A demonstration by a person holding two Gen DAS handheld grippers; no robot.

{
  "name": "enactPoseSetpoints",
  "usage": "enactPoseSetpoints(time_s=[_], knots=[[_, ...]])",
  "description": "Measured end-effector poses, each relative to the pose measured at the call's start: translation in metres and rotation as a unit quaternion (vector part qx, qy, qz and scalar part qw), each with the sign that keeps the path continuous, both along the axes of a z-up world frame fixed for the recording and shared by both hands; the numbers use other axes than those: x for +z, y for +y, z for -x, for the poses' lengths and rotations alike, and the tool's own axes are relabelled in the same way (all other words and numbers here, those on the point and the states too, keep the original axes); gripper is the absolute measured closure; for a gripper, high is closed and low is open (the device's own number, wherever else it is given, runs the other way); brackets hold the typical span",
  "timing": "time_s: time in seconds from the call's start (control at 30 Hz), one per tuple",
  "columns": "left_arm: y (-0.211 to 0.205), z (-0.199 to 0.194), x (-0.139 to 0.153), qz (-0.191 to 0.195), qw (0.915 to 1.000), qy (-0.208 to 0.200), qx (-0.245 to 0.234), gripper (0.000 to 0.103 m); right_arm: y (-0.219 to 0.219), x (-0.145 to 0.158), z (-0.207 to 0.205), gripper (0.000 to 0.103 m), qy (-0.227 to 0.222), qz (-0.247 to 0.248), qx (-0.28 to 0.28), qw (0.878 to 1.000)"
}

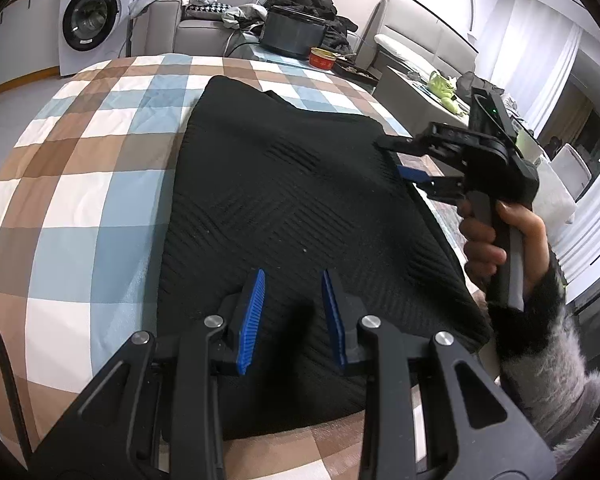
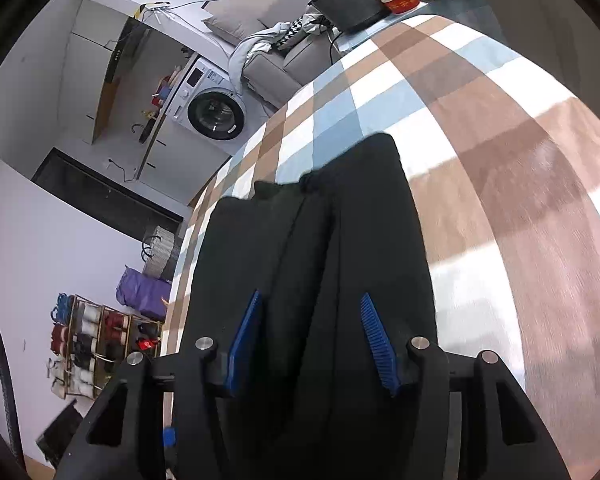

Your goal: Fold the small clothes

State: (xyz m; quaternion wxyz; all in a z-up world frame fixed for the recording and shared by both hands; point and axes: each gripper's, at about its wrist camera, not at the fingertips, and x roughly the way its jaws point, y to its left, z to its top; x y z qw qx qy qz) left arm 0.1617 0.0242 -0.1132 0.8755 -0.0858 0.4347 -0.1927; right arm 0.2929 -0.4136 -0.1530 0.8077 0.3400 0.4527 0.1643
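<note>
In the middle of the left-wrist frame, the black garment [image 1: 292,208] is spread flat on the checked cloth [image 1: 80,184] for folding, with the left gripper [image 1: 294,312] held parted and empty over its near hem and the right gripper [image 1: 406,160] released at its right edge.

No legible text, labels or numbers anywhere.

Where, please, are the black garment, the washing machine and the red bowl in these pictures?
black garment [image 1: 284,200]: left wrist view, middle of its ribbed top surface.
washing machine [image 1: 90,20]: left wrist view, round door.
red bowl [image 1: 323,59]: left wrist view, its red side wall.
</note>
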Motion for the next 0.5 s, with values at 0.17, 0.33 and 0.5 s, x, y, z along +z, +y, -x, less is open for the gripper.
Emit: enactPoseSetpoints(time_s=[0.17,0.33,0.5], knots=[[0.006,-0.005,-0.002,0.004,1.0,0.005,0.006,0.077,0.016,0.009,-0.009,0.069,-0.027,0.01,0.033,0.999],[0.008,-0.01,-0.002,0.009,0.9999,0.005,0.008,0.077,0.031,0.023,-0.002,0.091,-0.061,0.051,0.054,0.995],[0.009,-0.01,0.009,0.014,0.9998,-0.009,0.009,0.077,0.026,0.074,0.02,0.092,-0.135,0.083,0.066,0.985]])
